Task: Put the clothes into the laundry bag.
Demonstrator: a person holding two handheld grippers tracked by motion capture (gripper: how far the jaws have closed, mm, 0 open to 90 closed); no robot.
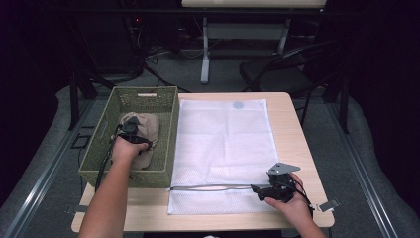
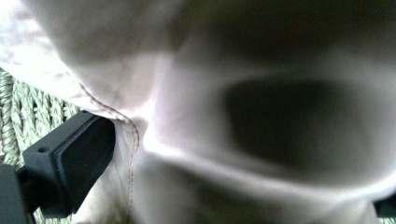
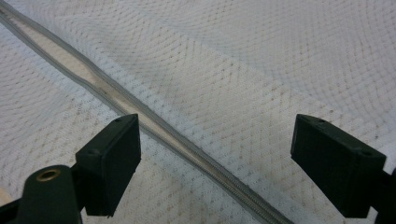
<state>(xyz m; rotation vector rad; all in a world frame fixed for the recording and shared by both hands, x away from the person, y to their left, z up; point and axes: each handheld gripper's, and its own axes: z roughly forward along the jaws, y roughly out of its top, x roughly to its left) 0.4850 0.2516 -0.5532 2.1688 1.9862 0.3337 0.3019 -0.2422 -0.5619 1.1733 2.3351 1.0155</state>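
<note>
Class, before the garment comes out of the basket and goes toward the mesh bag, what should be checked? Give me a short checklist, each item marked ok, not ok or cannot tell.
1. Left gripper is down on the beige garment inside the green woven basket: ok.
2. Left gripper has cloth between its jaws: fabric lies across them in the left gripper view, but a firm hold: cannot tell.
3. White mesh bag lies flat on the table beside the basket: ok.
4. Bag's zipper is open: a gap shows between its edges: ok.
5. Right gripper holds the bag's opening: jaws spread, astride the zipper, nothing clamped: not ok.
</note>
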